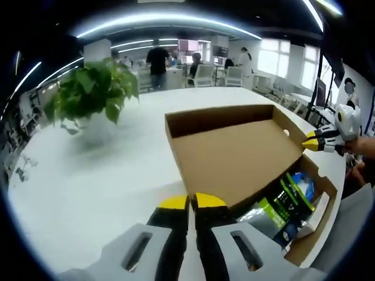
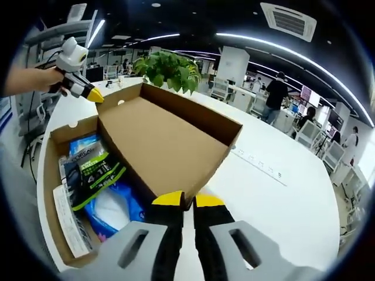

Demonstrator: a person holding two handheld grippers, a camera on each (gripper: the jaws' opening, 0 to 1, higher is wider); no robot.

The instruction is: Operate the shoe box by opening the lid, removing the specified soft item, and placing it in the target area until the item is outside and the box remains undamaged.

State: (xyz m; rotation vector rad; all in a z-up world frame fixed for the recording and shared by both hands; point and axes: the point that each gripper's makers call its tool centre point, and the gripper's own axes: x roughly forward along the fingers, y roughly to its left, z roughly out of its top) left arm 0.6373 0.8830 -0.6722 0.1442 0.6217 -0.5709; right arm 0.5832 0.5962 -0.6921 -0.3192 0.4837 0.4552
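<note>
Fingers (image 1: 174, 203) of the left gripper (image 1: 192, 202) stand narrow, nearly together, and appear pinched on one front corner of the lid (image 1: 234, 152). In the right gripper view, the right gripper (image 2: 188, 200) is just as narrow and appears to pinch the other front corner. Between them the lid stands raised, its brown inside facing the cameras.

The open shoe box (image 2: 50, 175) sits near the edge of a white table (image 2: 281, 199), with a potted plant (image 2: 167, 67) beyond it. Inside lie a blue and white soft pack (image 2: 114, 213), a green and black packet (image 2: 94, 170) on top of it, and a white card (image 2: 67, 219) along the wall. Which one is the specified item cannot be told.

The soft pack looks light, squashy and plastic-wrapped, so probably slippery. A pinch on a loose fold or end seam would likely hold better than one across its puffy middle. The cardboard lid looks thin and could crease at its hinge if pushed back too far.
</note>
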